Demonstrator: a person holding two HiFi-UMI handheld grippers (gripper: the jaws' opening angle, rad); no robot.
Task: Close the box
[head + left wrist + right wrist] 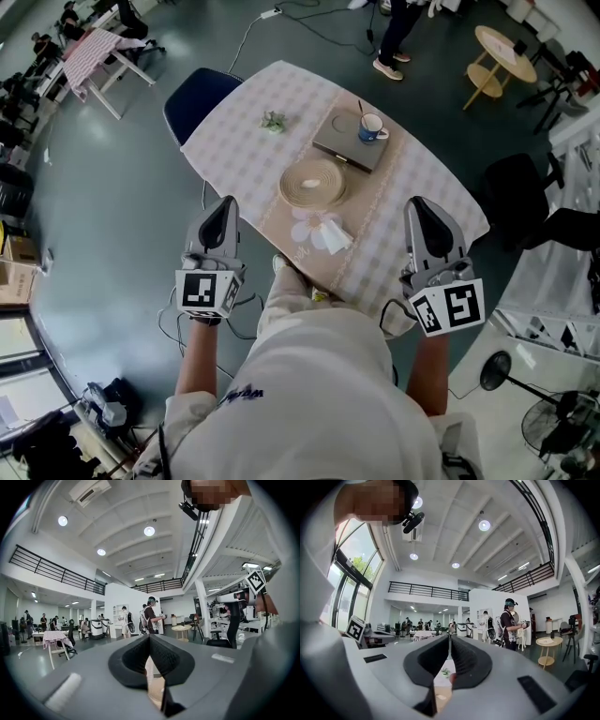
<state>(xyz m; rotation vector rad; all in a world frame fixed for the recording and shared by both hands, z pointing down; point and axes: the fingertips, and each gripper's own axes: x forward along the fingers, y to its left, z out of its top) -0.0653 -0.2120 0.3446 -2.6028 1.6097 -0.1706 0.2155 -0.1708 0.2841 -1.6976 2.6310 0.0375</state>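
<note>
No legible text, number or brand is found in any view. Square black-and-white code patterns, without characters, are seen on the left gripper cube (208,291) at lower left and the right gripper cube (450,307) at lower right. Blue script is noted on the white shirt (242,396), lower centre-left; it is too small to be read.

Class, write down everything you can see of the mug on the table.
The mug is small, blue outside with a white rim, and looks ceramic. It stands upright on a flat grey case, near that case's far right corner, towards the far side of the table. What it holds cannot be made out. Nothing else touches it.
</note>
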